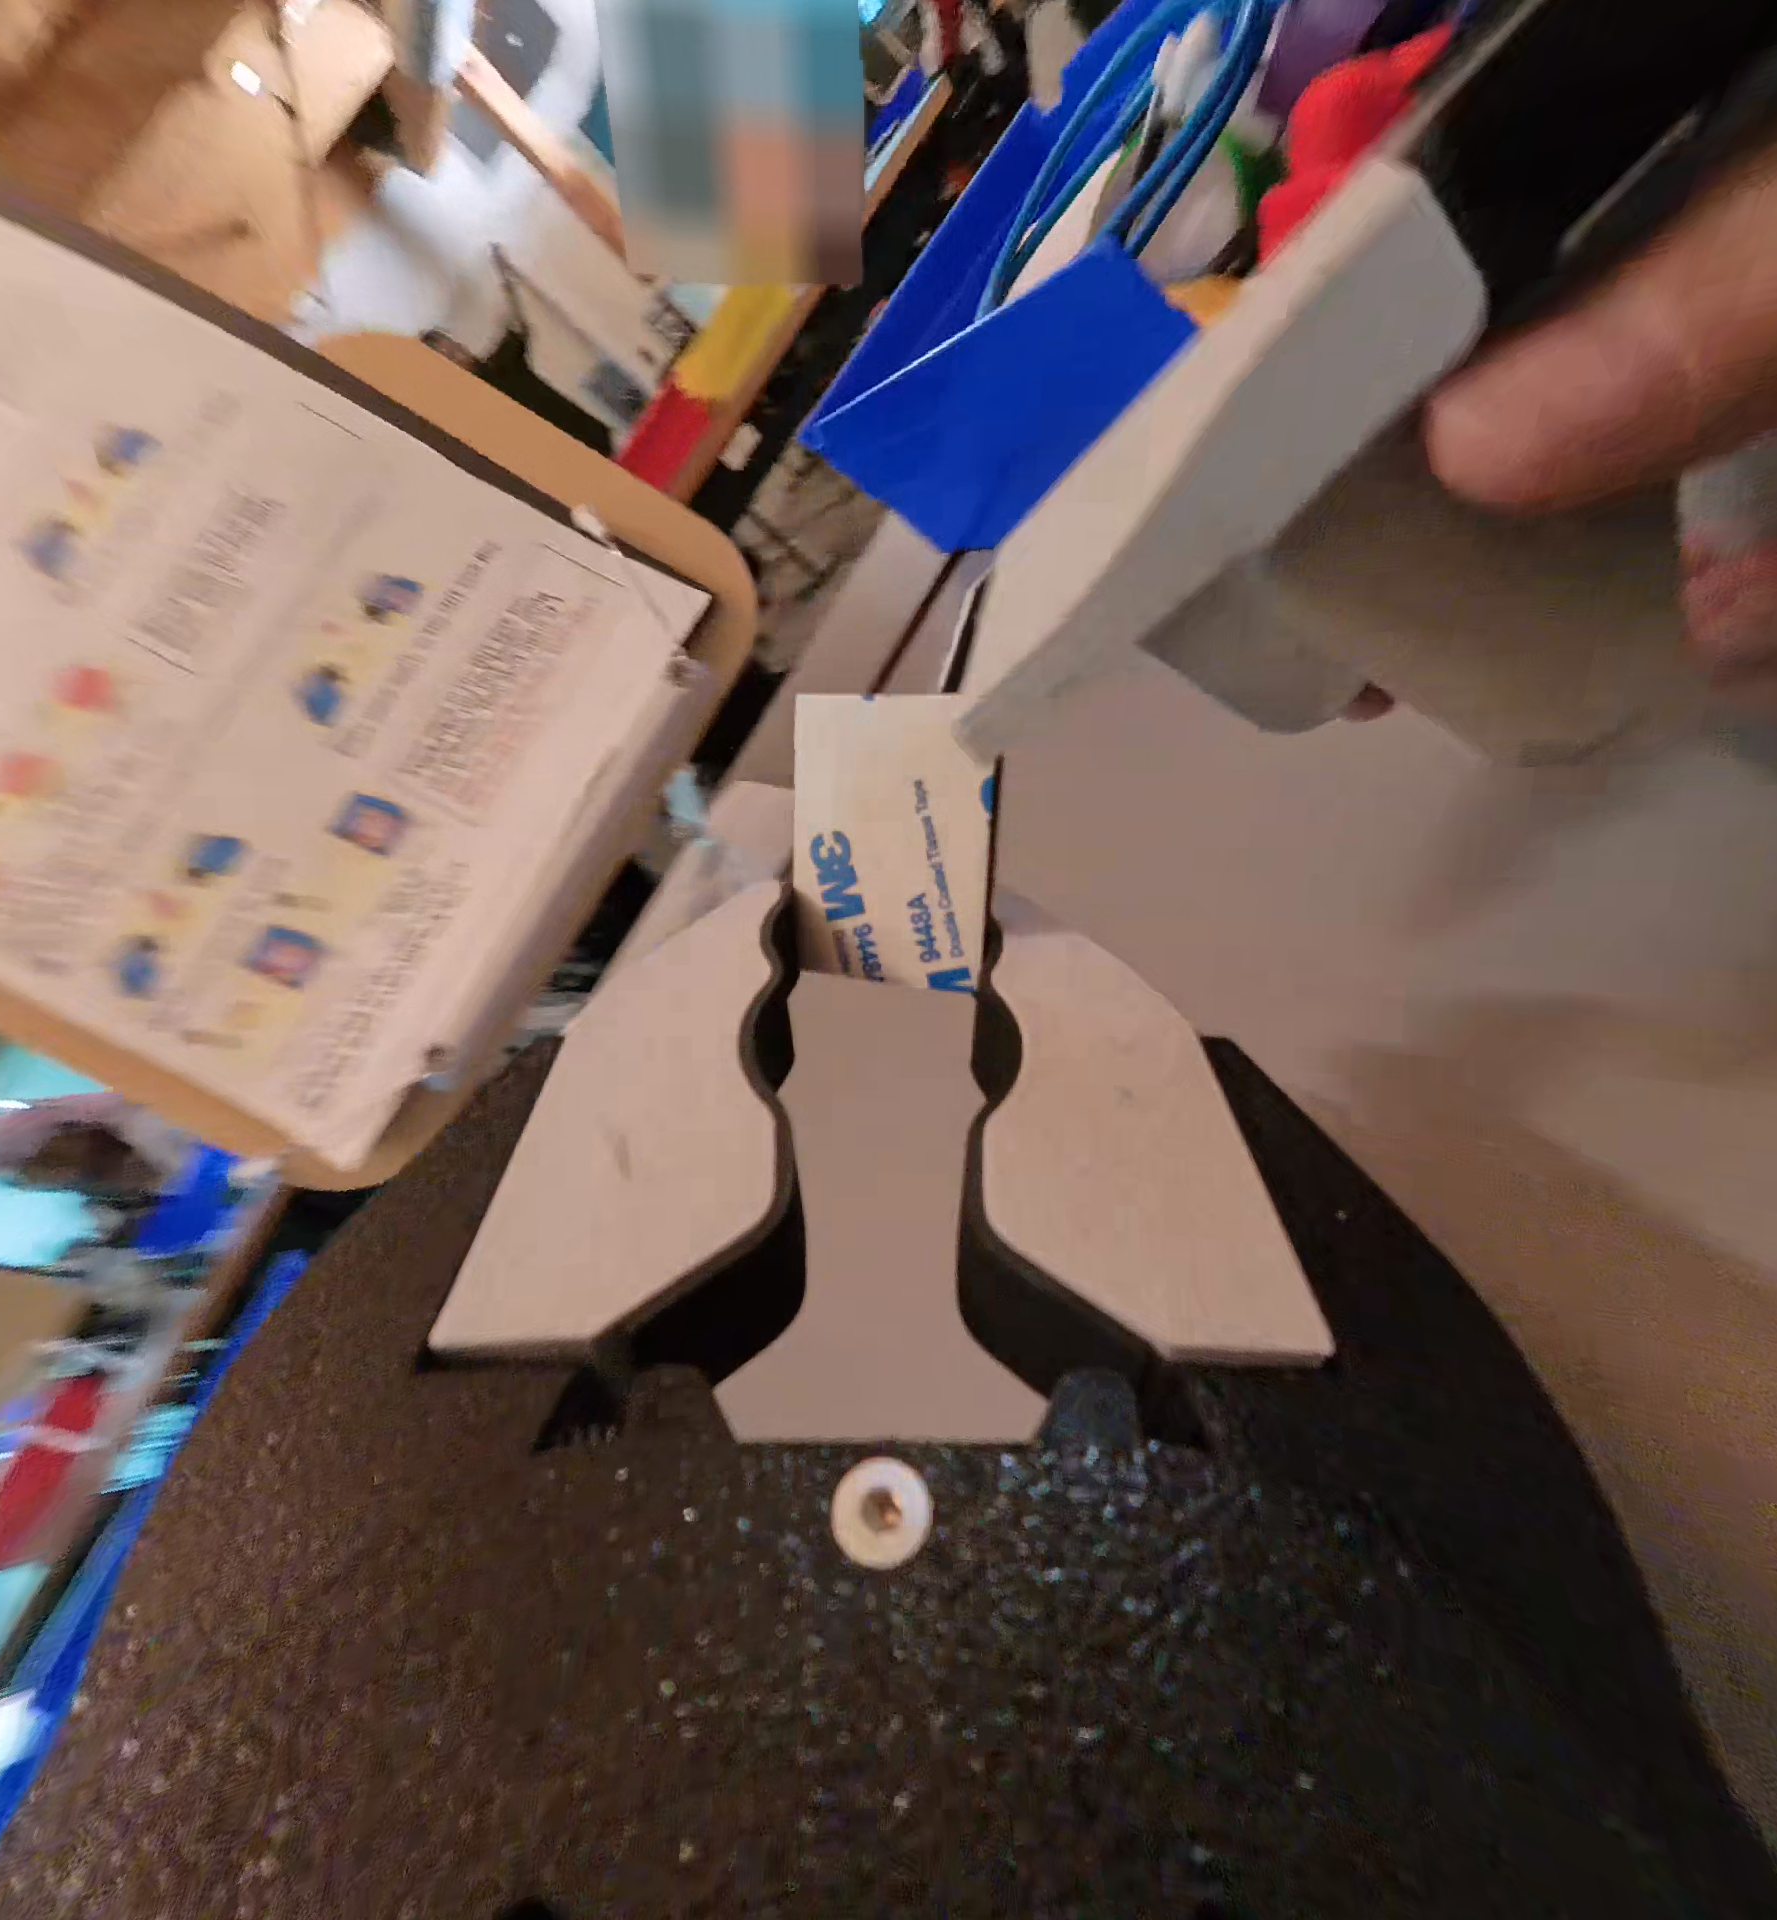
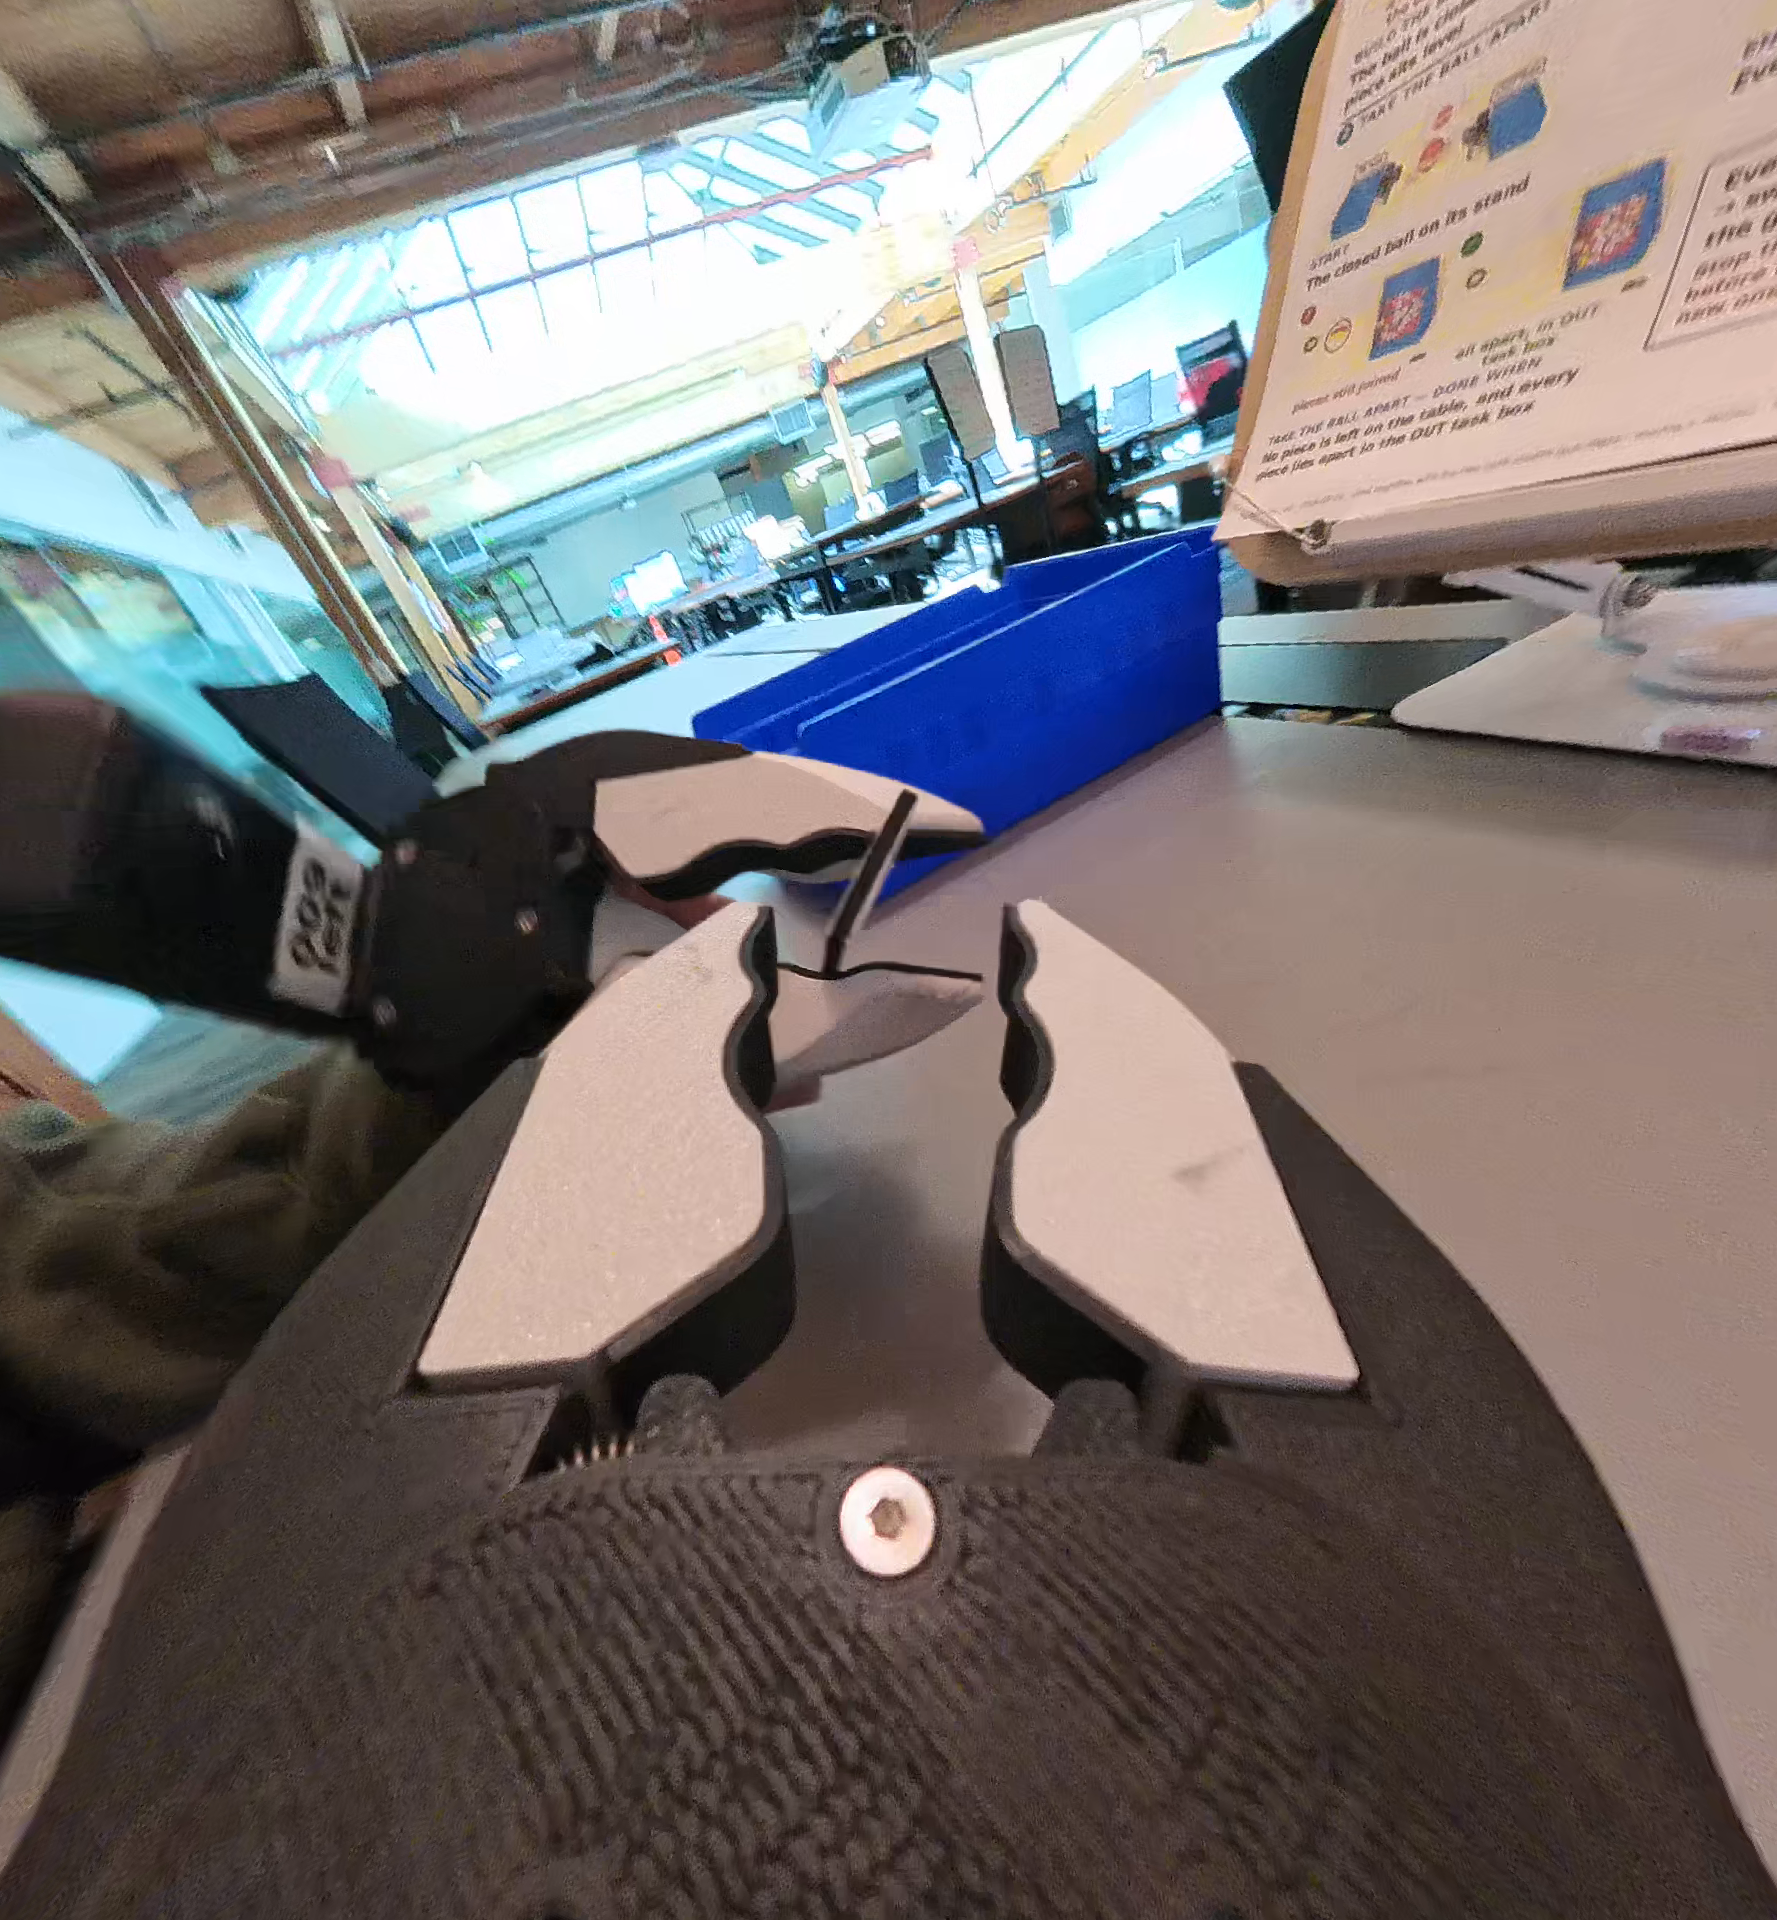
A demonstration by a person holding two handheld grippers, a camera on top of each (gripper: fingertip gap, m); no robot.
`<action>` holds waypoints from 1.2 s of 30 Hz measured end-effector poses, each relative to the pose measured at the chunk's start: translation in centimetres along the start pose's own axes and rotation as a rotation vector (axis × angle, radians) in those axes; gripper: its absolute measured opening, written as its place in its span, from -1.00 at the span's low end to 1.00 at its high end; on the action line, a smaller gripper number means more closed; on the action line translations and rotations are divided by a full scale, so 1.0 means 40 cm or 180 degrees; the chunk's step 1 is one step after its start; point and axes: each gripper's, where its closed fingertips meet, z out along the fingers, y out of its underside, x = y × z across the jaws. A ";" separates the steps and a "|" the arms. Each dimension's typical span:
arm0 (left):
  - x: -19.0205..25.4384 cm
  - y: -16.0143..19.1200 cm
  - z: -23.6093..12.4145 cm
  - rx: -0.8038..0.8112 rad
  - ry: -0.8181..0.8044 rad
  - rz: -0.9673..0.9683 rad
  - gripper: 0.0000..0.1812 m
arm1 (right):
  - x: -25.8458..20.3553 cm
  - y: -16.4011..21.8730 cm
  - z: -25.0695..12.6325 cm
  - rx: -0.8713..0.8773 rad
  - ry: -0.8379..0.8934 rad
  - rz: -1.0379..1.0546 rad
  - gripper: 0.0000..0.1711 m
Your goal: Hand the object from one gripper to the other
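Left wrist view: the left gripper has its two grey fingers drawn in on a thin flat sheet, a pale backing paper with blue print on it. The sheet stands between the fingertips and sticks out past them toward 12 o'clock, its lower edge tucked between the tips. Its right edge touches the right finger; on the left I cannot tell whether it touches. At 2 o'clock the right gripper, held by a hand, reaches in, one grey finger just over the sheet's top right corner. A blue bin sits at 1 o'clock, a printed instruction board at 10 o'clock.

Right wrist view: the right gripper stands open, its fingers well apart with nothing between them. The sheet shows edge-on as a thin dark sliver just beyond the fingertips at 12 o'clock, leaning toward 1 o'clock. It is gripped by the left gripper coming in from 9 o'clock. The grey table spreads to 3 o'clock, the blue bin lies at 12 o'clock.
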 end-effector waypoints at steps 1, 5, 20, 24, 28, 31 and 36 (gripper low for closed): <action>-0.004 -0.001 0.000 -0.0031 -0.0109 0.0174 -0.67 | -0.004 -0.001 0.002 0.0026 -0.0043 0.0129 -0.59; -0.003 -0.016 -0.001 -0.0025 -0.0263 0.0463 -0.67 | -0.018 -0.001 0.005 0.0142 -0.0202 0.0318 -0.92; 0.122 -0.075 -0.106 0.0812 0.2479 -0.1560 -0.56 | -0.046 0.059 -0.066 -0.0782 -0.0795 -0.1776 -0.96; 0.143 -0.094 -0.155 0.0850 0.3298 -0.2260 -0.40 | -0.121 0.064 -0.092 -0.0553 -0.1391 -0.2105 -0.96; 0.175 -0.116 -0.231 0.0875 0.4195 -0.2588 -0.42 | -0.193 0.081 -0.110 -0.0495 -0.1880 -0.2206 -0.96; 0.226 -0.103 -0.288 0.0622 0.4840 -0.2480 -0.42 | -0.227 0.098 -0.114 -0.0543 -0.2035 -0.2444 -0.96; 0.271 -0.095 -0.341 0.0528 0.5322 -0.2218 -0.44 | -0.263 0.134 -0.120 -0.0736 -0.2262 -0.2611 -0.96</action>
